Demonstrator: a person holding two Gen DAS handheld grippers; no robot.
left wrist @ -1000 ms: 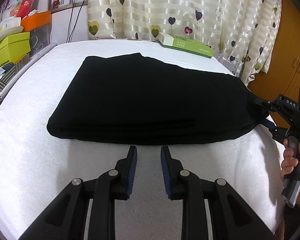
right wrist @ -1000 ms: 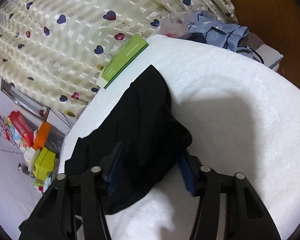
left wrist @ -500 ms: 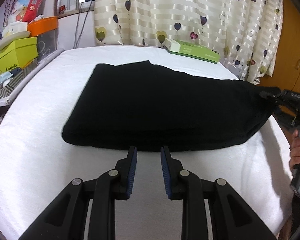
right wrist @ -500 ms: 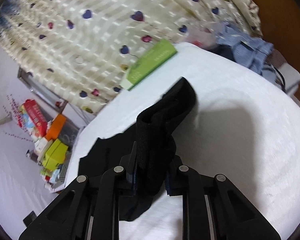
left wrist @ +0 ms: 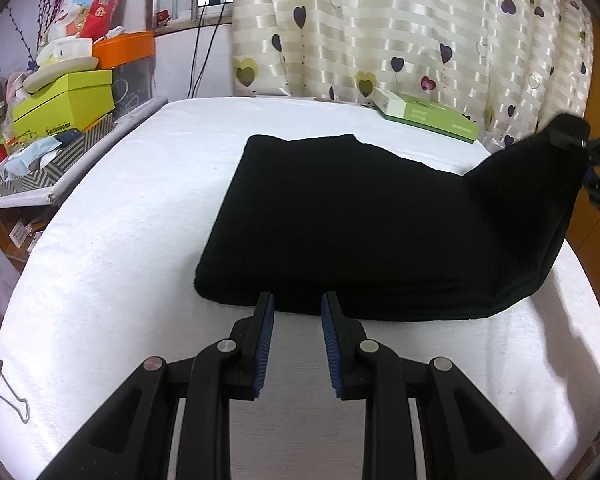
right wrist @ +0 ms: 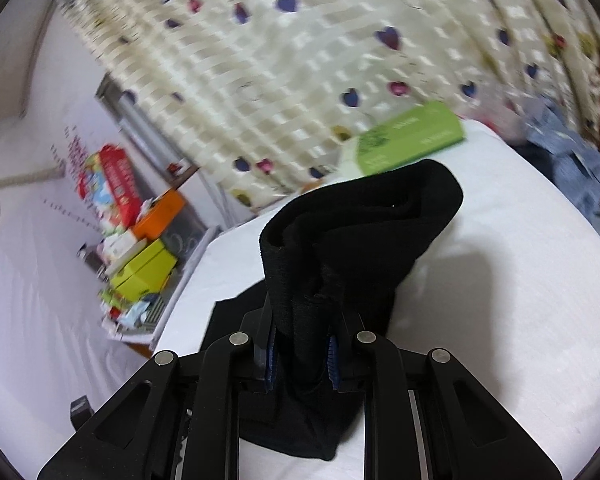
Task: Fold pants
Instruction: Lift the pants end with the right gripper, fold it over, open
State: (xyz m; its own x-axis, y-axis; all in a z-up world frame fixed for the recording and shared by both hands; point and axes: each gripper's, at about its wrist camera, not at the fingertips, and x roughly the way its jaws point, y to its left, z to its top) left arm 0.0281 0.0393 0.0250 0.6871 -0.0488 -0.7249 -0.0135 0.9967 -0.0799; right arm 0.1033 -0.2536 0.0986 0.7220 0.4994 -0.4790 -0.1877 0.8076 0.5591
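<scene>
The pants (left wrist: 360, 232) lie on the white bed cover (left wrist: 120, 240), folded into a long black strip. Most of the strip rests flat in the middle of the bed. One end is up in the air on your right side.

Your right gripper (right wrist: 300, 354) is squeezed tight on that raised end. The black cloth sits bunched between its two blue pads (right wrist: 270, 354) and stands up above them like a floppy tube. The right view is blurry, so the gripper looks to be moving.

Your left gripper (left wrist: 296, 340) has nothing in it. Its fingers are apart with a gap between them, and their tips sit right at the near edge of the pants, toward the flat end.

The job now seems to be to bring the raised end over onto the flat end. Do it slow and low. Carry the end straight along the strip, not off to a side, so the edges line up. You could rest the left gripper on the flat part so it does not slide. The cloth is thick and soft, so it may sag or twist. Keep clear of the green box (left wrist: 428, 114) by the curtain (left wrist: 380, 20).
</scene>
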